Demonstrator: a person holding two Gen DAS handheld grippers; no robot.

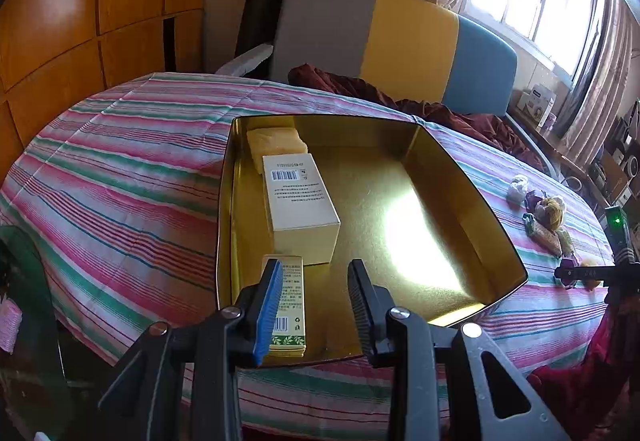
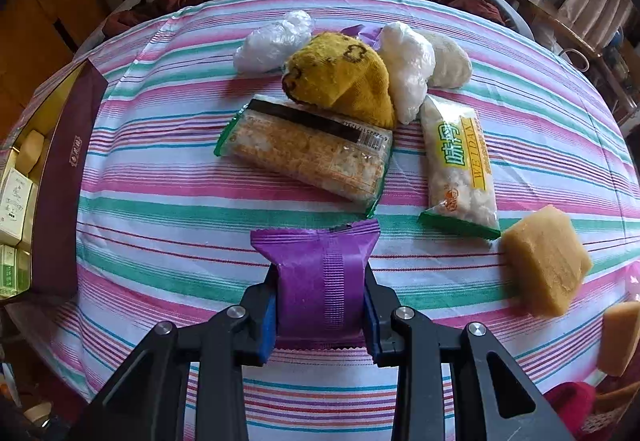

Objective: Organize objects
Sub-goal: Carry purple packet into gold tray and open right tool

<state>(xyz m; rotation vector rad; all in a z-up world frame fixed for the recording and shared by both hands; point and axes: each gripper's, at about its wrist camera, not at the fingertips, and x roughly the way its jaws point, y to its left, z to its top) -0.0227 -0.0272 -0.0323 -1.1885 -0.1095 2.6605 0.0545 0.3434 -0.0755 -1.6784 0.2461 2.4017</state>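
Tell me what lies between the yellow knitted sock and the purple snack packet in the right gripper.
In the right wrist view, a clear-wrapped rice cracker bar lies between the sock and the packet; bare striped tablecloth surrounds it.

- The tin [image 1: 460, 177] stands on the table [image 1: 140, 169], with a sofa [image 1: 400, 45] behind the table.
- In the tin, a large box [image 1: 298, 201] lies along the left wall, a sponge-like block [image 1: 276, 145] behind it in the far left corner, and a slim box [image 1: 290, 305] before it at the near wall.
- The left gripper [image 1: 314, 305] hangs over the tin's near edge, beside the slim box.
- In the right wrist view the tin [image 2: 60, 177] sits at the table's left edge.
- The packet [image 2: 320, 273] is between the right gripper [image 2: 320, 305] pads, apparently just above the cloth.
- Behind it lies a rice cracker pack [image 2: 308, 157]; right of that, a snack bag [image 2: 460, 165].
- A sock [image 2: 340, 77] and wrapped bundles [image 2: 276, 41] lie farther back.
- A block [image 2: 544, 265] lies right of the packet.
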